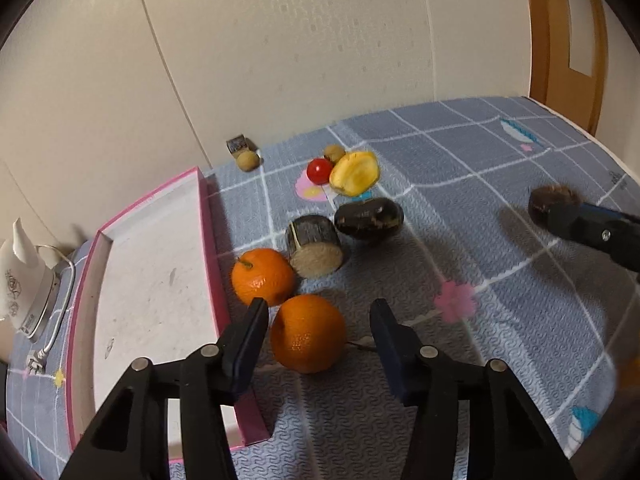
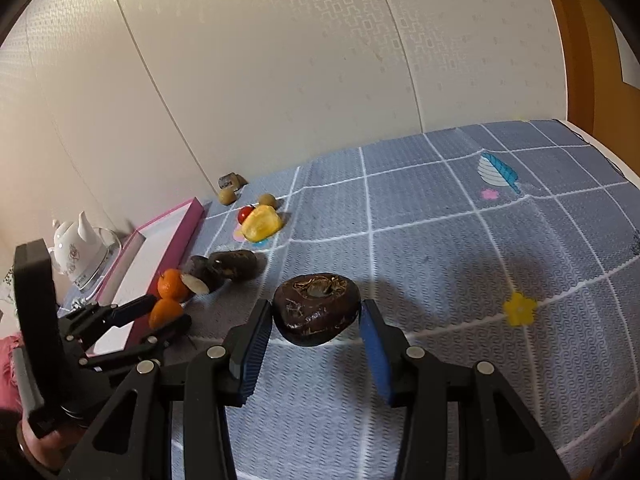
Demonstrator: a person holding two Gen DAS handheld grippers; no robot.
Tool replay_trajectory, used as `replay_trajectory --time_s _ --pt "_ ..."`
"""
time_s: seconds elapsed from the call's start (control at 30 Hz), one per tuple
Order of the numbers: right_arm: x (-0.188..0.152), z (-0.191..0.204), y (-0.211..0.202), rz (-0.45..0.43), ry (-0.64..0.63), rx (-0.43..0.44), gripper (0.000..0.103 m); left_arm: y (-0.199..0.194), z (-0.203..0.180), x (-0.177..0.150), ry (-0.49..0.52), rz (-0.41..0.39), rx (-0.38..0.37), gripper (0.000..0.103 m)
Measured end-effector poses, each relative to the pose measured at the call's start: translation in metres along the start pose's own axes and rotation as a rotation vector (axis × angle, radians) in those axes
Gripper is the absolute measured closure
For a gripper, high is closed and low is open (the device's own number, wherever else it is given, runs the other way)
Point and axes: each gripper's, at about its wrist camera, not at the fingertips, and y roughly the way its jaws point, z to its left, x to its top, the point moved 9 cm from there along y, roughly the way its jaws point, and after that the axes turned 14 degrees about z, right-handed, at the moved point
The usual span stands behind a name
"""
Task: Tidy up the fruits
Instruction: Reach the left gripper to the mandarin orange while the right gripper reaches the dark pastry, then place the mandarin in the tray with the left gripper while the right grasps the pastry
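Left gripper [image 1: 318,322] is spread wide around the near orange [image 1: 308,334], not gripping; the second orange [image 1: 262,276] touches its left finger, pink tray [image 1: 208,216] just beyond. Risk: closing nudges the neighbour or rolls the target.

Right gripper [image 2: 316,316] pinches a dark chestnut-like fruit [image 2: 316,308] by its ends; could slip. Only the right view shows that grip.

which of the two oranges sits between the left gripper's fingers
The near orange, stem side hidden, lies between the open left gripper; the other orange, with a visible stem, sits farther off beside the pink tray.
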Motion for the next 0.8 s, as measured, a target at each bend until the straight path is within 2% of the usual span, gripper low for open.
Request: replay_trajectory --time_s 0.13,0.23,0.33,0.47,0.63,0.7,0.8 --pt "-0.003 0.009 0.011 0.019 -0.046 -0.017 0.057 0.008 -0.004 -0.005 0.061 0.014 0.050 0.052" --pt "-0.003 0.008 0.016 0.033 -0.032 -0.015 0.058 0.013 0.001 -0.003 0.067 -0.003 0.086 0.063" --pt "0.004 0.007 0.007 -0.001 -0.014 0.006 0.061 0.014 0.007 -0.001 0.040 -0.008 0.051 0.065" --pt "0.010 0.007 0.000 -0.023 0.002 0.007 0.063 0.012 0.004 -0.003 0.068 -0.032 0.045 0.066" --pt "0.010 -0.001 0.005 -0.007 0.038 -0.009 0.064 -0.007 0.002 -0.009 0.006 -0.068 -0.126 0.066" --pt "0.010 -0.006 0.007 -0.001 0.058 -0.014 0.064 -0.023 0.007 -0.010 -0.025 -0.106 -0.204 0.066" --pt "0.008 -0.009 0.008 0.003 0.080 -0.007 0.063 -0.043 0.022 -0.012 -0.075 -0.156 -0.276 0.066"
